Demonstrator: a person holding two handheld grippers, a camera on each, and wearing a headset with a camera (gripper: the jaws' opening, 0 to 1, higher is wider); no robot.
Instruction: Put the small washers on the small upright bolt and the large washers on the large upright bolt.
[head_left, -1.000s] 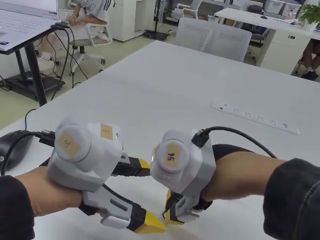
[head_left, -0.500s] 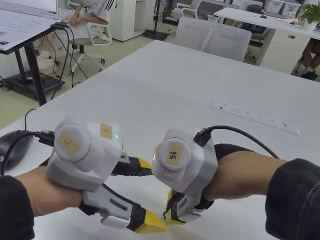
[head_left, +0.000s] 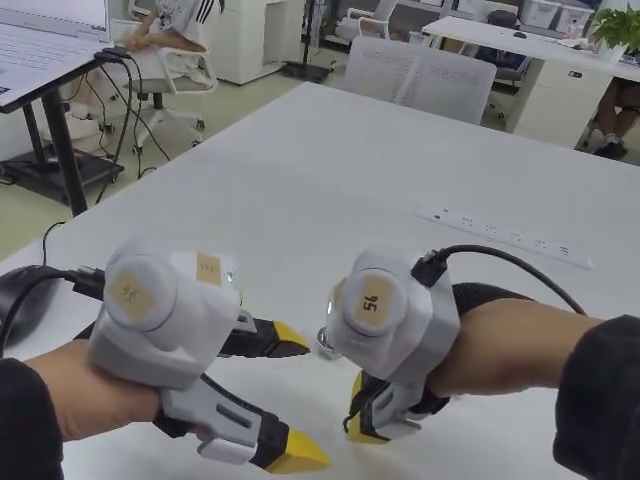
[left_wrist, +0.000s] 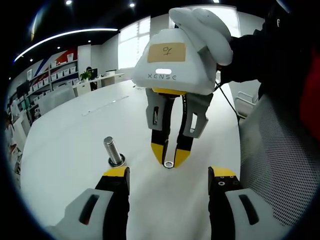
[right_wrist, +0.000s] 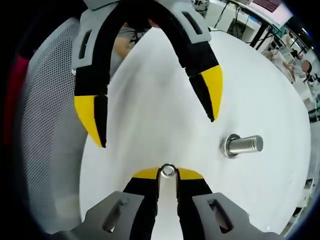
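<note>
We have the right gripper (right_wrist: 168, 176) clenched on a washer (right_wrist: 168, 171), near the bolt (right_wrist: 243, 145) standing upright on the white table (head_left: 400, 160). The left gripper (head_left: 300, 400) hangs released beside it. We should centre the hole over the thread before letting go. A power strip (head_left: 505, 238) lies well apart, and an office chair (head_left: 420, 75) stands beyond.

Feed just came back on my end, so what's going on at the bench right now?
A person is working two hand-held grippers over a white table. The right gripper is shut on a washer, pinched at its tips close to an upright bolt. The left gripper is open and holds nothing, pointing toward the right one. The washer is not on the bolt yet.
</note>
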